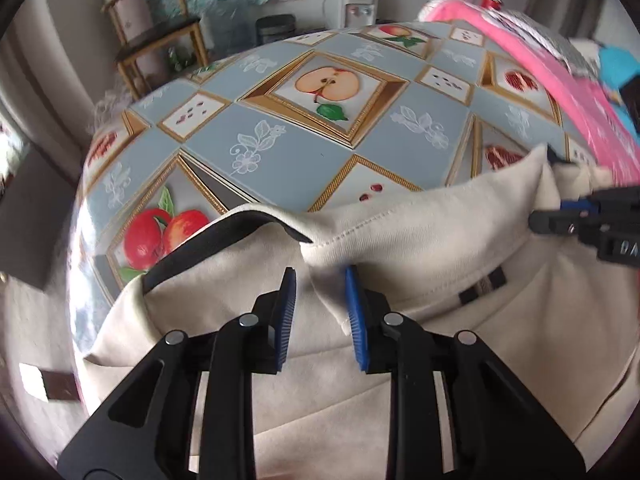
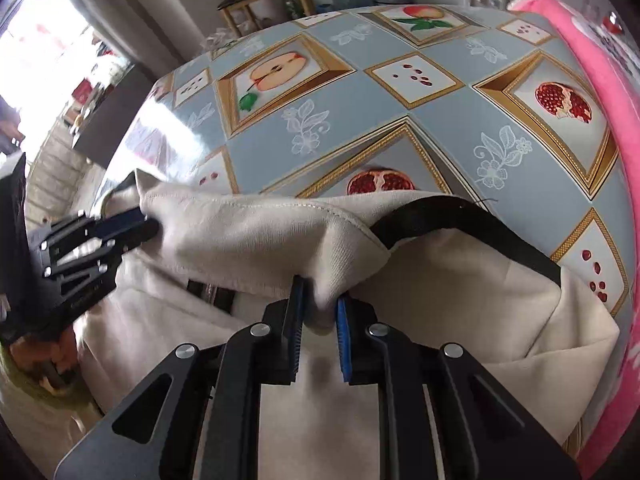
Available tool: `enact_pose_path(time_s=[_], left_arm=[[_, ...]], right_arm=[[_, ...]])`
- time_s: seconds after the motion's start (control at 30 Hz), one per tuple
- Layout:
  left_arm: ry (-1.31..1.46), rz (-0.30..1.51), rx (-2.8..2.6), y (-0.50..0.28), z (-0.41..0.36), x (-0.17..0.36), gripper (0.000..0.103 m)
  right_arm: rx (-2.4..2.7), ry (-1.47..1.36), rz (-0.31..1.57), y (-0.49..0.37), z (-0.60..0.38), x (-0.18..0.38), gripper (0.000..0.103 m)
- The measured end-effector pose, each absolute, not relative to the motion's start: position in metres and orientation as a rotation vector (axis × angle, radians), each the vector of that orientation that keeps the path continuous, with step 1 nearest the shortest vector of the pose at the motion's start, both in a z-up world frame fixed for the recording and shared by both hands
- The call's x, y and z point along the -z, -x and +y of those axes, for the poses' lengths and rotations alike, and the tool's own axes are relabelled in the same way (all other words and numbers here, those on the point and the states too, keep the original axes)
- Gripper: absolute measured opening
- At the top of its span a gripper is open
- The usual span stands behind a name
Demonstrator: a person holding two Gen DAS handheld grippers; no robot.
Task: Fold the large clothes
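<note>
Each camera sat just behind its own jaws and looked forward along them, close over the cream garment [image 1: 400,232] at the near edge of the desk [image 1: 304,148]. The left wrist view faced across the desk toward a wooden chair [image 1: 160,36] and a water dispenser [image 1: 356,0]. The right wrist view faced much the same way (angled more toward a bright window). Both shared the fruit-patterned desk cover, the garment's folded edge and a pink cloth [image 2: 592,92], and each caught the other gripper at its side.

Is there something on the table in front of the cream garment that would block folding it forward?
Nothing visible blocks it. The tablecloth ahead of the cream garment is bare. The pink cloth lies only along the right edge, beside the right tool.
</note>
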State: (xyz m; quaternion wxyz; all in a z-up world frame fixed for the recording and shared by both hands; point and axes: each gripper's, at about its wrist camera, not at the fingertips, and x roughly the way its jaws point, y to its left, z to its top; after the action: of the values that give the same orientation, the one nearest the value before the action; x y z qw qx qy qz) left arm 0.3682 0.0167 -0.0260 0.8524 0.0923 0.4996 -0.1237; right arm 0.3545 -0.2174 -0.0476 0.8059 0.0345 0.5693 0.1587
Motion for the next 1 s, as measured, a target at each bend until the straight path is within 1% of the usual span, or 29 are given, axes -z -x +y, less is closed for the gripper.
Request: enact_pose_path(time_s=[0.1, 0.2, 0.27, 0.37, 0.47, 0.57, 0.67, 0.73, 0.8, 0.87, 0.93, 1.0], left_arm=[[-0.178, 1.045, 0.286, -0.364, 0.021, 0.026, 0.024], [-0.142, 1.055, 0.302, -0.365, 0.027, 0.026, 0.024], [-0.141, 1.052, 0.305, -0.364, 0.027, 0.026, 0.025], [-0.142, 1.046, 0.306, -0.362, 0.027, 0.026, 0.025], [-0.134, 1.044, 0.307, -0.362, 0.027, 0.026, 0.025], [-0.1, 1.045, 0.31, -0.362, 0.031, 0.026, 0.025], [-0.057, 1.035, 0.314, -0.361, 0.042, 0.023, 0.027], [0.0, 0.989, 0.292, -0.358, 0.06, 0.01, 0.026], [0.081, 0.935, 0.304, -0.353, 0.077, -0.005, 0.023], [0.15, 0.902, 0.357, -0.351, 0.085, -0.017, 0.022], [0.18, 0.92, 0.429, -0.353, 0.076, -0.018, 0.021], [0.184, 0.984, 0.504, -0.356, 0.059, -0.008, 0.021]], right_arm=[[-0.358, -0.054, 1.224, -0.339, -0.22, 0.049, 0.016], [-0.324, -0.021, 1.214, -0.323, -0.223, 0.037, 0.023], [-0.255, 0.025, 1.157, -0.312, -0.23, 0.017, 0.024], [-0.226, 0.001, 1.052, -0.301, -0.232, -0.016, 0.026], [-0.325, -0.018, 1.006, -0.304, -0.201, -0.027, 0.026], [-0.442, -0.029, 1.019, -0.319, -0.159, -0.015, 0.026], [-0.495, -0.06, 1.1, -0.336, -0.132, 0.02, 0.026], [-0.458, -0.057, 1.18, -0.346, -0.128, 0.049, 0.026], [-0.468, -0.09, 1.165, -0.345, -0.134, 0.05, 0.026], [-0.471, -0.103, 1.17, -0.345, -0.136, 0.051, 0.026], [-0.473, -0.099, 1.172, -0.345, -0.135, 0.05, 0.026], [-0.471, -0.101, 1.174, -0.347, -0.135, 0.05, 0.026]])
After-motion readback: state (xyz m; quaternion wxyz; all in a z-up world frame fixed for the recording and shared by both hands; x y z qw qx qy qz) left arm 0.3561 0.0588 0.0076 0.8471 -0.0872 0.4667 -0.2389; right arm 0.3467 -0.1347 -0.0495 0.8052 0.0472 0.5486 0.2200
